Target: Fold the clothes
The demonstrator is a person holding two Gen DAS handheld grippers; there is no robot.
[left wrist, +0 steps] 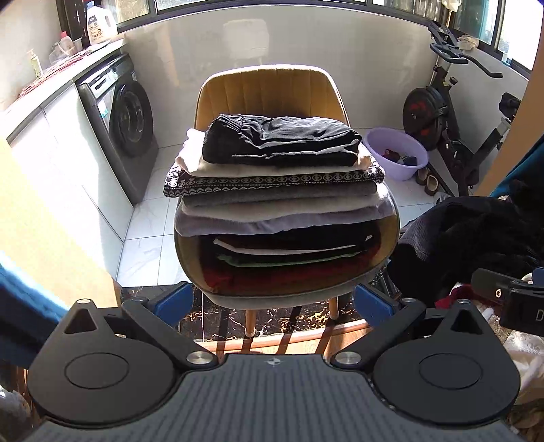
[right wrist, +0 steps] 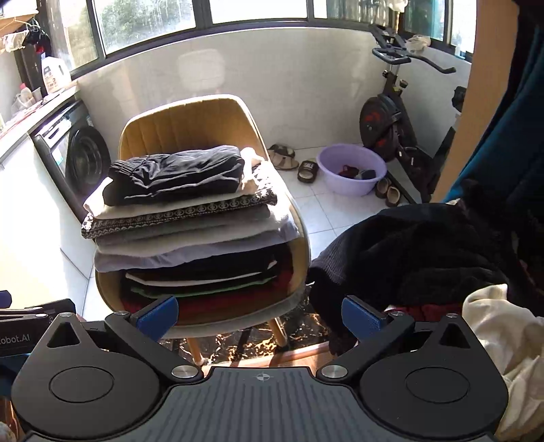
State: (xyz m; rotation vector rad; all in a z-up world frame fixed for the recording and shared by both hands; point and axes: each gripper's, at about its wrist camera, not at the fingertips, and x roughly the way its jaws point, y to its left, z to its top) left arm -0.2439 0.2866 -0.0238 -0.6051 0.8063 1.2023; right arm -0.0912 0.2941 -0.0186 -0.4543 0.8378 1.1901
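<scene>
"obot.ai" on left hand-held gripper (right wrist: 20, 326)

Sunlit tiled balcony, washing machine (left wrist: 122, 125), exercise bike (right wrist: 397, 119), windows (right wrist: 146, 23)

Folded stack (right wrist: 183, 217) on chair (right wrist: 190, 125)
</scene>
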